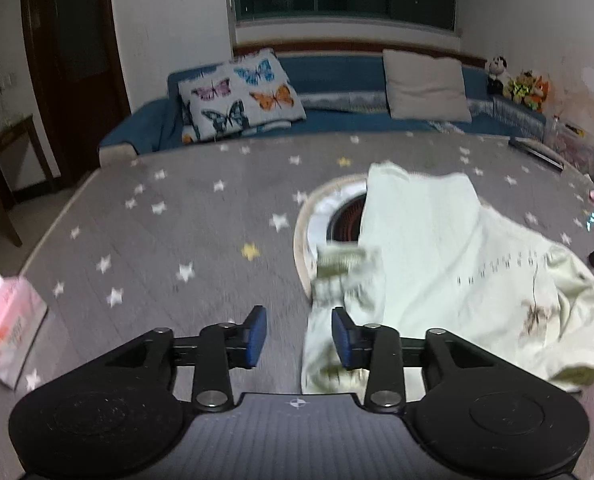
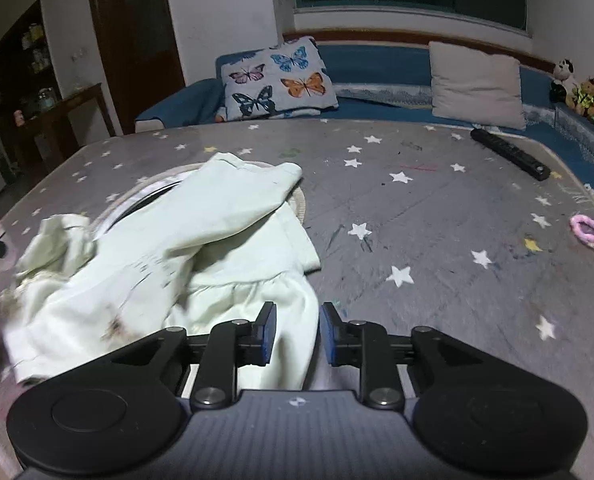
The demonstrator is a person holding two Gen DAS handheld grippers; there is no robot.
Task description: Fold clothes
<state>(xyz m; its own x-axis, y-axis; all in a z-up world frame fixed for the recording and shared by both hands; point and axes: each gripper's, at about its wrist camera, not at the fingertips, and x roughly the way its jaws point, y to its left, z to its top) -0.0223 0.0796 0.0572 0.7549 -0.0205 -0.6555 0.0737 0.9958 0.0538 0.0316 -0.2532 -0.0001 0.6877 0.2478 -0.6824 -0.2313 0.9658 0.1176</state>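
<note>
A pale green garment lies crumpled on the grey star-patterned table, partly over a round inset burner. My left gripper is open just above the table, its right finger over the garment's near left cuff. In the right wrist view the garment spreads to the left. My right gripper is open with the garment's near hem lying between and under its fingers.
A pink-and-white tissue pack lies at the table's left edge. A black remote and a pink hair tie lie at the right. A blue sofa with cushions stands behind the table.
</note>
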